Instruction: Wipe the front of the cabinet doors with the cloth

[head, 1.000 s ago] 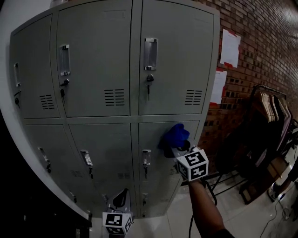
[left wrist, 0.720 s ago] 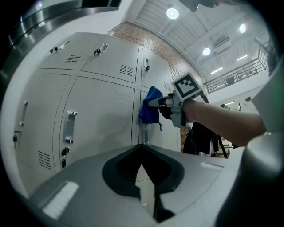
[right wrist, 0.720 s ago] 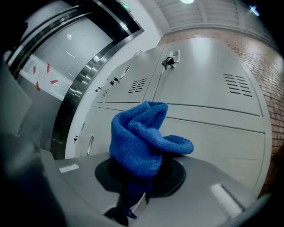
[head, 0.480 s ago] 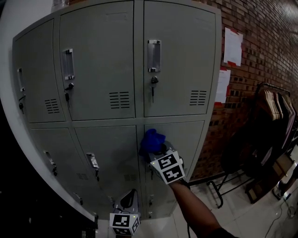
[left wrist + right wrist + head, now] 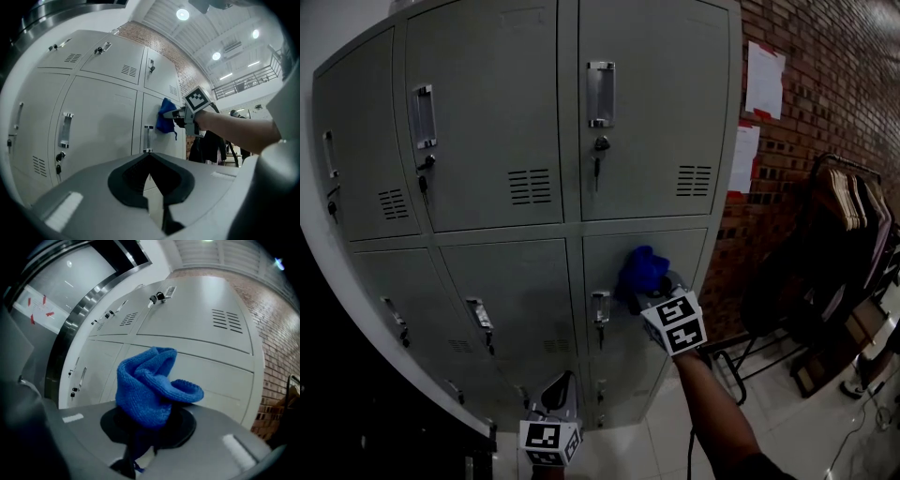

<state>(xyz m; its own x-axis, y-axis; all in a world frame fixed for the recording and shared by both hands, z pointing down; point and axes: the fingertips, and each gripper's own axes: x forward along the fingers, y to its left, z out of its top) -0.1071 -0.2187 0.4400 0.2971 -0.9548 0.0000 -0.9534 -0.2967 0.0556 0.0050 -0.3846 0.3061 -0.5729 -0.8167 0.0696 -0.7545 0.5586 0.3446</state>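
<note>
A: "Head view, how far along was the wiping?"

B: "Midway, I'd judge. The right claw [image 5: 649, 286] clamped the cloth [image 5: 643, 266] against the lower right door [image 5: 686, 247]. The left claw [image 5: 559, 392] hung closed and empty."

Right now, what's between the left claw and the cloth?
A door handle, otherwise bare door front; the left gripper view shows it just below the cloth.

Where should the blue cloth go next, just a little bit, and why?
Probably slide the cloth a little to the right across the lower right door. The right gripper is shut on the cloth, which looks pressed near that door's top, just right of the handle. Most of the door's front lies bare to the right and below.
</note>
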